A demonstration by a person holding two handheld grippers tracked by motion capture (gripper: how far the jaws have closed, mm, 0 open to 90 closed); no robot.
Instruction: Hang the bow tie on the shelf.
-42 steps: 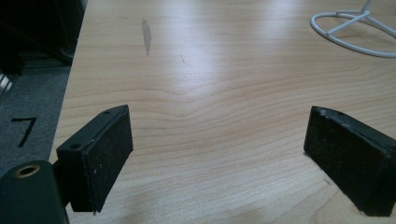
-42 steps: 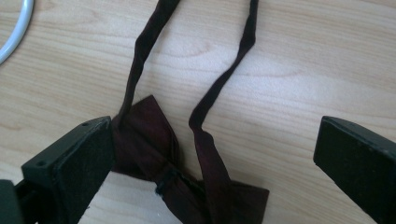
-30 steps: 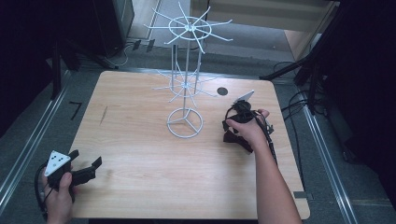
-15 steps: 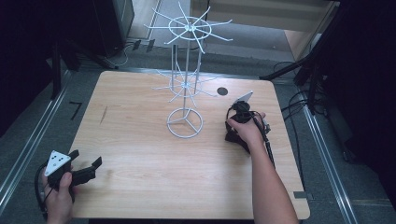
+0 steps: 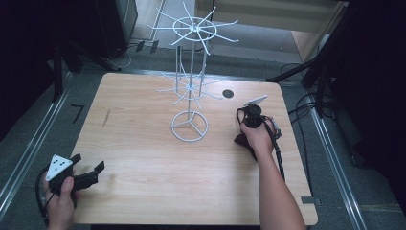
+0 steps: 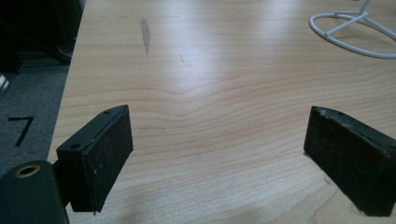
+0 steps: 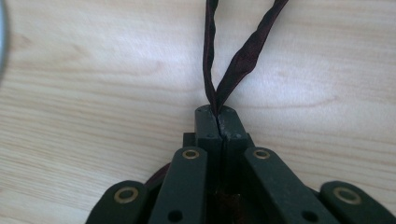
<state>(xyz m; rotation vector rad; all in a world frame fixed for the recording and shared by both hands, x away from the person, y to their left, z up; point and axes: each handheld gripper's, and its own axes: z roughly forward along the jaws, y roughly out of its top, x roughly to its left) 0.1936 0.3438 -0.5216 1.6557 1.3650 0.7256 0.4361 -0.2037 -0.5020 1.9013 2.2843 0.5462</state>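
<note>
R gripper (image 7: 218,119): fingers have just been closing, now pinched tight on a dark twisted strap (image 7: 233,60), two strands running up from the tips across the wood surface (image 5: 143,158). In high view it sits near the surface's right edge, w/ dark cloth under the hand, right of the white wire rack (image 5: 190,86). L gripper (image 6: 217,154): fingers wide apart, nothing btwn them, at the near-left corner.

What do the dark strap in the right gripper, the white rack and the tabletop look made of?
Strap: probably woven fabric ribbon, dark with a reddish sheen; it twists and creases softly. The right gripper is shut on it.
Rack: apparently metal wire coated glossy white; thin stiff spokes and a ring base.
Tabletop: light wood or wood-look laminate; printed-looking grain, slight glare.
</note>
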